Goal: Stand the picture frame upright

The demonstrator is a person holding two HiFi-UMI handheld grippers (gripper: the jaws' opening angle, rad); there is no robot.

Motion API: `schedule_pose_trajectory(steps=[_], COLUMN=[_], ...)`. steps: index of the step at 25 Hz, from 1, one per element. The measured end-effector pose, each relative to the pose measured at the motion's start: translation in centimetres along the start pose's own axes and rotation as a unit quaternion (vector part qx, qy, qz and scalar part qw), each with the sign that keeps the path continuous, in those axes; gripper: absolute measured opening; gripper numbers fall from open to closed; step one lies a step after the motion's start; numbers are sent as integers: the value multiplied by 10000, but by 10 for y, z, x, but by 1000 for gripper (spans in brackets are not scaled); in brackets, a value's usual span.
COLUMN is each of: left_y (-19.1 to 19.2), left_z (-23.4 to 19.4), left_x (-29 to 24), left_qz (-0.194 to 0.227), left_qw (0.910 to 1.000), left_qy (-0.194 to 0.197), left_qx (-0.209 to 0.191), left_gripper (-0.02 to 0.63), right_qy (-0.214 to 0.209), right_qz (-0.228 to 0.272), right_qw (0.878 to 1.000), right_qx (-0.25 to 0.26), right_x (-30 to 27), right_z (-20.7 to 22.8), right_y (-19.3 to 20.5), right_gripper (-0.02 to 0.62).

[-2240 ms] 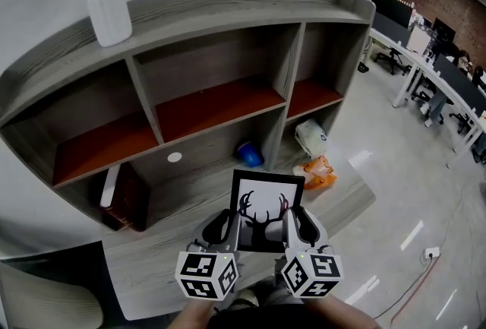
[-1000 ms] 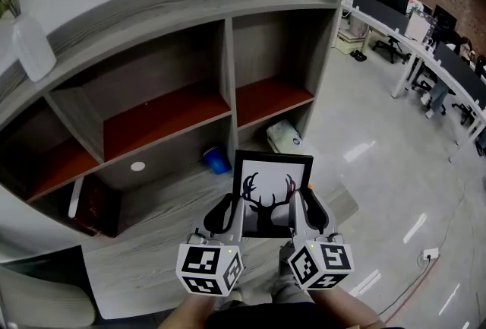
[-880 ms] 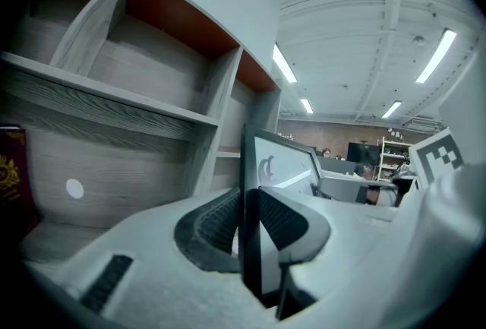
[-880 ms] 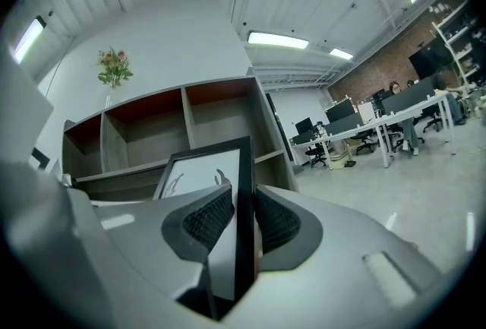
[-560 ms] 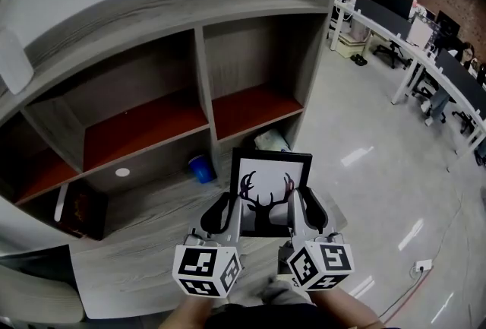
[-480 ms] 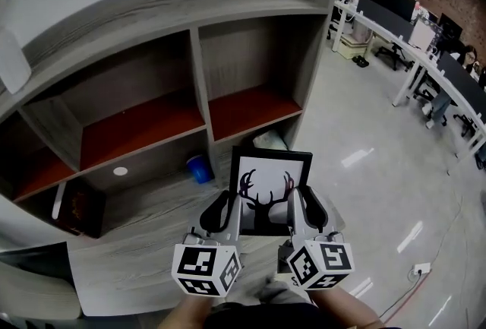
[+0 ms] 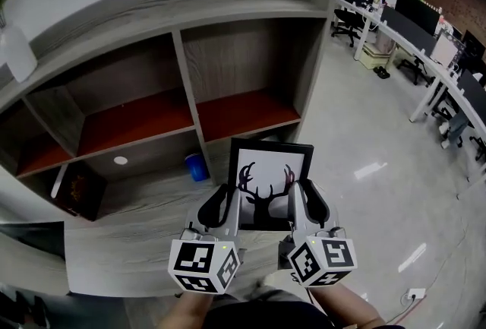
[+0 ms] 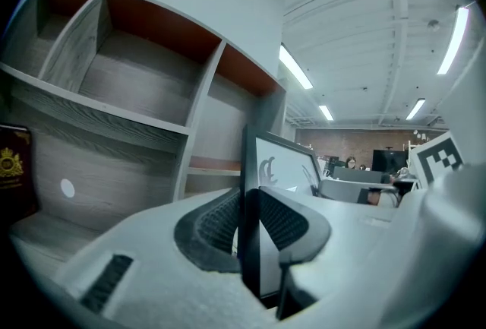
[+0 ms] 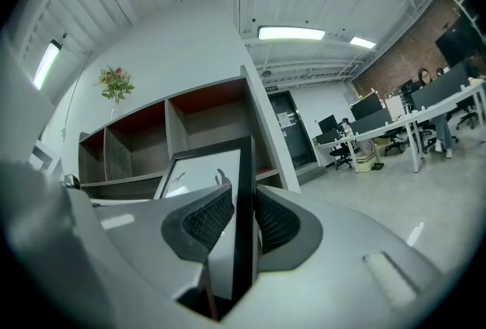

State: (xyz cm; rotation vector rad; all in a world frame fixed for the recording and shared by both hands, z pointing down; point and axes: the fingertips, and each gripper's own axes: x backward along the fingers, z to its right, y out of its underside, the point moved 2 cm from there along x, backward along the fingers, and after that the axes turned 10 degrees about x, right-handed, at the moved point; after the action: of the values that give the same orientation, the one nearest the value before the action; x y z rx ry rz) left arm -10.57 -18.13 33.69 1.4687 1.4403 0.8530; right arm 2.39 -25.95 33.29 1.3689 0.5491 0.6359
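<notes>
The picture frame, black-rimmed with a deer silhouette on white, is held in the air between both hands, in front of the wooden shelf unit and not yet resting on anything. The left gripper has its jaws clamped on the frame's left side rail; the left gripper view shows the ribbed pads pressed against front and back of the dark edge. The right gripper is clamped the same way on the right rail, the edge pinched between its pads. The frame rises from the jaws with its long axis running away and upward, its printed face toward the person, probably close to upright already. Its bottom edge sits low between the two marker cubes and is partly hidden. The shelf unit's low ledge lies below and to the left of the frame, with a blue cup in the compartment just beyond. Both hands are equally placed, so setting it down likely means lowering the bottom edge squarely onto that ledge.
</notes>
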Motion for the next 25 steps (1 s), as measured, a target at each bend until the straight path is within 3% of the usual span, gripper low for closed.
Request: schedule_pose_trajectory(steps=[10, 25], left_y=[-2, -17], left_z=[1, -5], left_x=[4, 16], left_qz=[78, 330], left_qw=[9994, 9992], left_qy=[-328, 161], left_qx=[36, 157], left_gripper=[72, 72], right_qy=[-356, -109], right_qz=[-12, 223], right_qw=[9993, 9991], right_qx=[-91, 340], right_x=[-11, -1], right_z=[1, -21], right_y=[-2, -27], right_gripper=[83, 83])
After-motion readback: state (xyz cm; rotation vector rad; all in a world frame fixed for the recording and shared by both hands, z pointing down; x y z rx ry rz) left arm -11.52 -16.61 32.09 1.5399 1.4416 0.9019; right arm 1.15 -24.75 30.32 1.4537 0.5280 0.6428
